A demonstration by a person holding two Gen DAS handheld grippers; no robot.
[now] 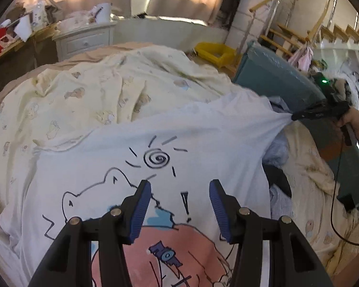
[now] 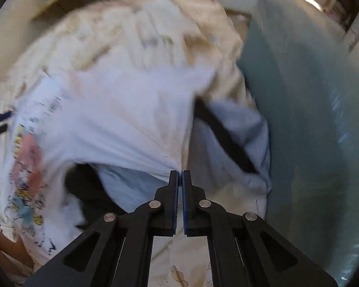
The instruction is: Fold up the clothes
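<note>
A white T-shirt [image 1: 184, 129] with a cartoon bear print lies spread over the cream bedspread [image 1: 83, 88]. My left gripper [image 1: 179, 192] hovers open just above the print, nothing between its blue pads. My right gripper [image 1: 295, 116] is shut on a pinched edge of the T-shirt at the right and pulls the cloth taut. In the right wrist view, which is blurred, the right gripper [image 2: 180, 173] is shut on the white T-shirt [image 2: 122, 114] right at its tips.
A pile of light blue and dark clothes [image 2: 232, 129] lies under the shirt's right side. A teal headboard [image 1: 282, 83] runs along the right. A white nightstand [image 1: 83, 38], a cluttered shelf and a yellow bin [image 1: 215, 51] stand beyond the bed.
</note>
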